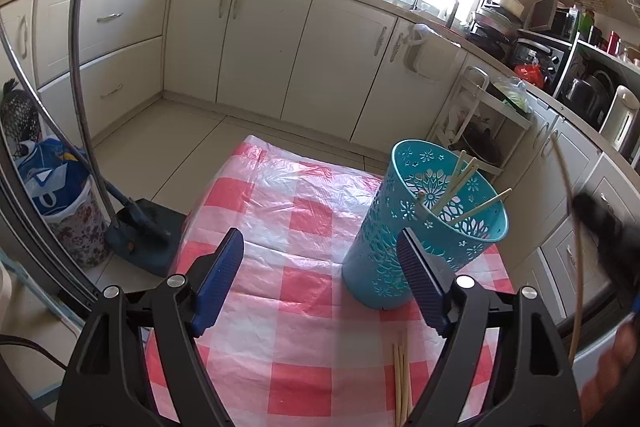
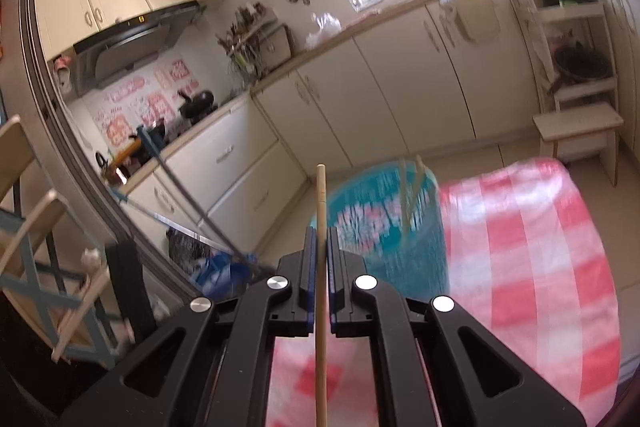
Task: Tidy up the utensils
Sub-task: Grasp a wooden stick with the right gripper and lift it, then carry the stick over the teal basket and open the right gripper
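Nearest, at the table's (image 1: 280,307) near edge, a few loose chopsticks (image 1: 401,379) still lie on the checked cloth, so the sorting looks partly done. The left gripper (image 1: 320,279) hangs released over the cloth, holding nothing, its right finger just in front of the holder (image 1: 424,227). The right gripper (image 2: 319,267) is clenched on one chopstick (image 2: 320,227), upright between its pads, blurred at the left view's right edge. Farther on, the teal holder stands toward the table's far right corner with several chopsticks already inside. No readable brand or writing shows.
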Tool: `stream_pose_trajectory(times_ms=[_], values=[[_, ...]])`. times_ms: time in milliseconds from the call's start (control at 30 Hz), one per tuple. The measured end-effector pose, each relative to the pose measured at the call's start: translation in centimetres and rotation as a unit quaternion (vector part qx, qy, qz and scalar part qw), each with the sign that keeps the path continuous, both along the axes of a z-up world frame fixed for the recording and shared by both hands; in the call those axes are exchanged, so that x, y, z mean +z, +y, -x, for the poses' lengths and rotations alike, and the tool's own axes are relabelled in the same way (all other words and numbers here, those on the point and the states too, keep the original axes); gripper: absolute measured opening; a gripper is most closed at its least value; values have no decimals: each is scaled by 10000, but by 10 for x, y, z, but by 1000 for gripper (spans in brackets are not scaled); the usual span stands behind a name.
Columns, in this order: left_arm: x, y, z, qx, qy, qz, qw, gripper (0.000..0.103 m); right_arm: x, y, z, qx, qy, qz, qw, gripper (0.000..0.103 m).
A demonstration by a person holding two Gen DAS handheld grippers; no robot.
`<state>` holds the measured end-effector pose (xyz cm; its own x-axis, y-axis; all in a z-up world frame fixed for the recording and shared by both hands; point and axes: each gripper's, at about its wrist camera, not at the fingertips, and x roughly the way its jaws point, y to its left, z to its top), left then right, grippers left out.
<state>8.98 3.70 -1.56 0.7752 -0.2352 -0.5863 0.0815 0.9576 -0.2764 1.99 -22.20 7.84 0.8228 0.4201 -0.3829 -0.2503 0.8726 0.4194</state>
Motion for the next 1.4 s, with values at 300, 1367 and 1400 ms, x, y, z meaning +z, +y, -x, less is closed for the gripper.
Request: stream_pose_trajectory(times_ms=[300, 1367, 1400], values=[[6, 5, -2, 43, -22, 146, 9999, 75, 23, 23, -101, -805, -414, 499, 9946, 6], [5, 18, -5, 157, 120, 361, 9992, 77, -36, 4, -219, -713, 2380, 1616, 9551, 26], [5, 17, -5, 152, 142, 355, 9992, 77, -38, 1, -222, -702, 2438, 1538, 9550, 10]])
